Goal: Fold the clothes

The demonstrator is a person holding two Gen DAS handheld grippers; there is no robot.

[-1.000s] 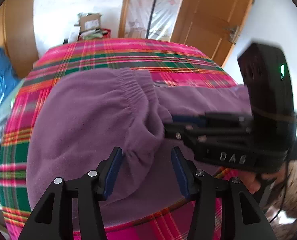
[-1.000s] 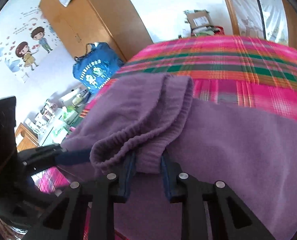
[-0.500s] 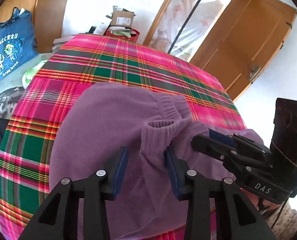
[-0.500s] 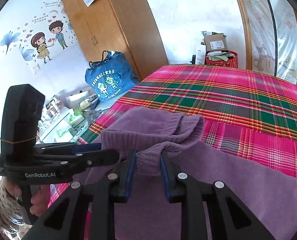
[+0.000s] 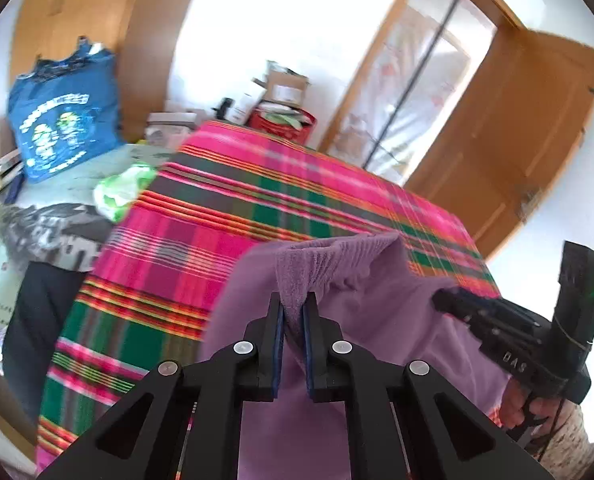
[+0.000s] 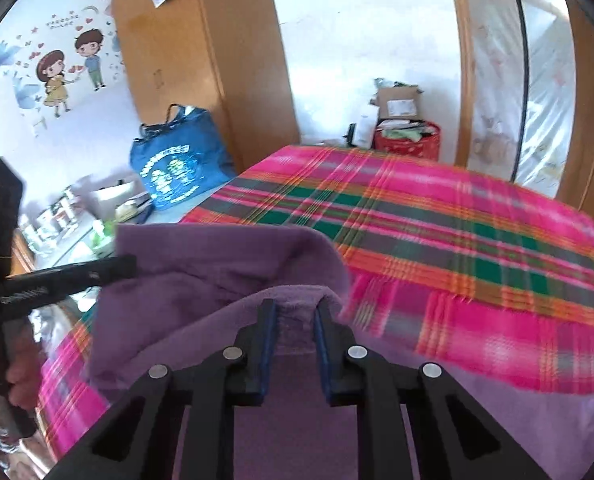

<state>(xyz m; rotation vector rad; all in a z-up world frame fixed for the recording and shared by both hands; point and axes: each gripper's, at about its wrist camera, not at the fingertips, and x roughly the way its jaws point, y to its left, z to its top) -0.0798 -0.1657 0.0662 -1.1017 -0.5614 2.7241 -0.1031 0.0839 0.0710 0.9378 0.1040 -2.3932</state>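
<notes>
Left tool [image 5: 293,312] is seen clenched on the ribbed hem of a purple fleece garment [image 5: 337,320]; the right tool [image 6: 293,320] is likewise clamped on a thicker bunch of the same edge. The garment is held lifted above a pink-and-green plaid bed cover [image 6: 457,232], its lower part draped on it. No finished fold is visible; the work is judged early. The fabric looks soft, fuzzy and limp.
</notes>
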